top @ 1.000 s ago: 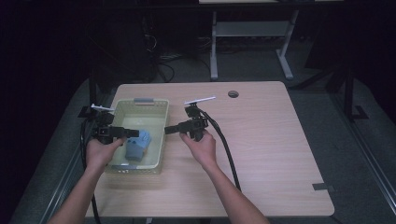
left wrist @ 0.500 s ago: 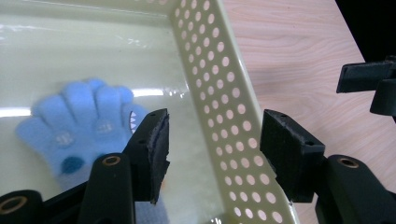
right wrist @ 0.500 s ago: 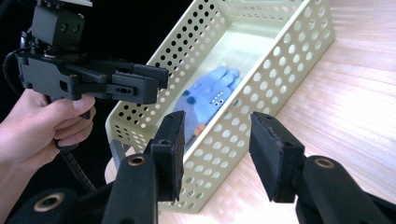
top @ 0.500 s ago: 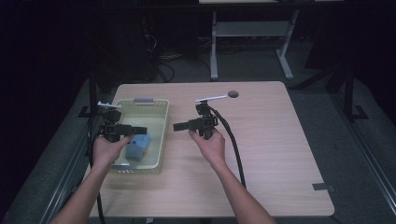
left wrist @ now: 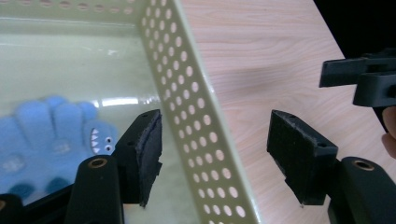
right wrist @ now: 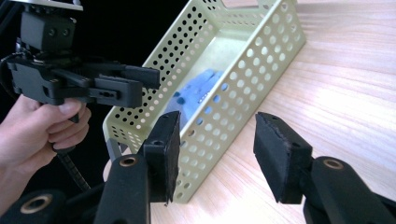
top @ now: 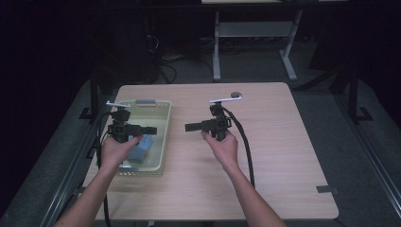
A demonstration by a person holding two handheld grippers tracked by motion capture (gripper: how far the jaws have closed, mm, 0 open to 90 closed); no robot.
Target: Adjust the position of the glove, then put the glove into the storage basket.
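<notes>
A pale green perforated basket point(top: 161, 142) stands at the table's left. In it lies a blue plush toy point(top: 140, 147) with a small toothed face point(left wrist: 99, 137). My left gripper point(top: 152, 130) hovers over the basket, pointing right. It is open and holds nothing, and its jaws straddle the basket's right wall point(left wrist: 201, 126). My right gripper point(top: 188, 126) is held above the bare table just right of the basket, pointing left at it. It is open and holds nothing too point(right wrist: 219, 140). The right gripper view shows the basket point(right wrist: 261, 60), the toy point(right wrist: 196, 95) and the left gripper point(right wrist: 135, 81) in a hand.
The wooden table point(top: 283, 156) has wide free room to the right and front. A small dark round spot point(top: 235, 93) sits near its far edge. A strip of tape point(top: 327, 189) lies by the right front corner. Cables trail from both grippers toward the person.
My right gripper has moved right, away from the basket. The left gripper has shifted slightly toward the far side above the basket. The toy has stayed in place.
</notes>
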